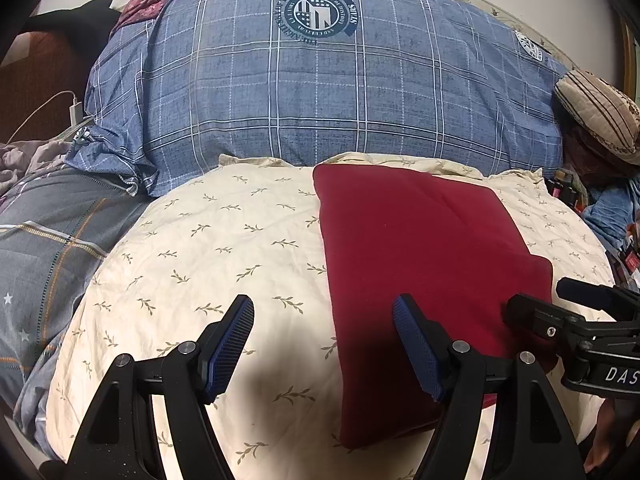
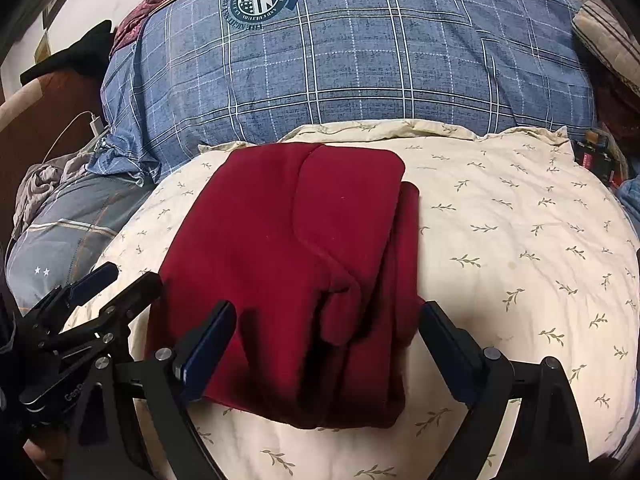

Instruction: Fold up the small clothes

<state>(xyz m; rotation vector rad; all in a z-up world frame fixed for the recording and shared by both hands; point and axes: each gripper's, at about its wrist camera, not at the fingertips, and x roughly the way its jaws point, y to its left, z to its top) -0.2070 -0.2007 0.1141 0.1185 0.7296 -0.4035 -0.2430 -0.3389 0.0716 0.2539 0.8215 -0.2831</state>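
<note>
The blue plaid quilt (image 1: pixel 320 80) bulks up behind everything and walls off the far side of the bed. In front of it lies the cream pillow (image 1: pixel 220 240), which serves as the folding surface. On the pillow, toward its far edge and close to the quilt, rests the red garment (image 2: pixel 288 248), already doubled into a thick rectangle with a rounded flap lying on top and a loose layer sticking out along its right edge.

The fold looks nearly done. What seems left is one more fold, or tidying that stray layer, and that would call for a low pinch at the near hem, lifting all layers together so the bundle does not slump on the soft pillow.

The right gripper (image 2: pixel 328 344) hovers over the garment's near end, jaws released and spread on either side of it, nothing pinched. The left gripper (image 1: pixel 324 344) is also released, one finger over bare pillow, the other over the garment's left edge.

A grey checked sheet (image 1: pixel 48 248) lies left of the pillow, and a white charger (image 1: pixel 76 112) sits beside the quilt, clear of the work.
</note>
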